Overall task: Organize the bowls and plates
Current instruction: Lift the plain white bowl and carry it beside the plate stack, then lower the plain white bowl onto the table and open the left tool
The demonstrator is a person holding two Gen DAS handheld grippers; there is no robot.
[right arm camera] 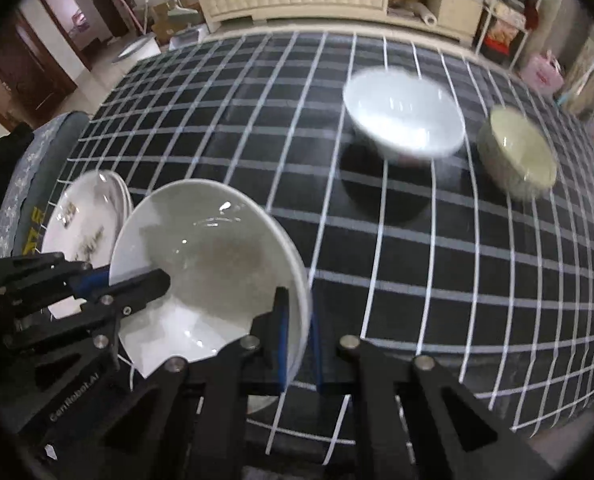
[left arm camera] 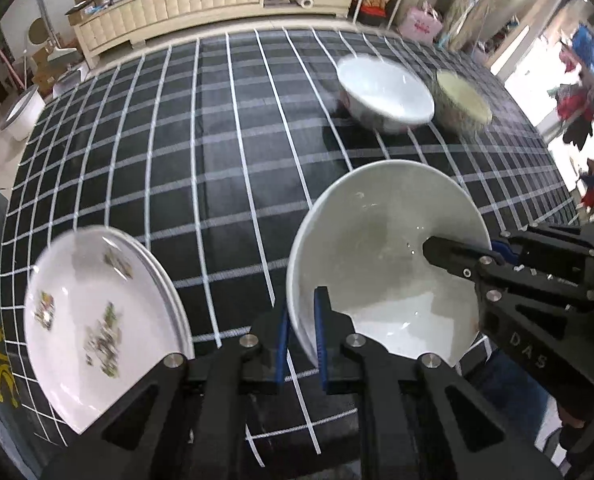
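White and glossy, the large bowl (left arm camera: 381, 264) hangs tilted above the checked surface (left arm camera: 217, 160), pinched at opposite rims. The left gripper (left arm camera: 302, 344) has its blue-padded fingers (left arm camera: 320, 340) clamped over the near-left rim; the right gripper (right arm camera: 297, 344) grips the other side the same way. Two holds probably keep so wide a bowl from swinging. Patterned plates (left arm camera: 97, 320) lie stacked at the near-left edge, while a smaller white bowl (right arm camera: 405, 116) and a greenish bowl (right arm camera: 517, 152) sit well apart at the far right, likely where this one belongs.
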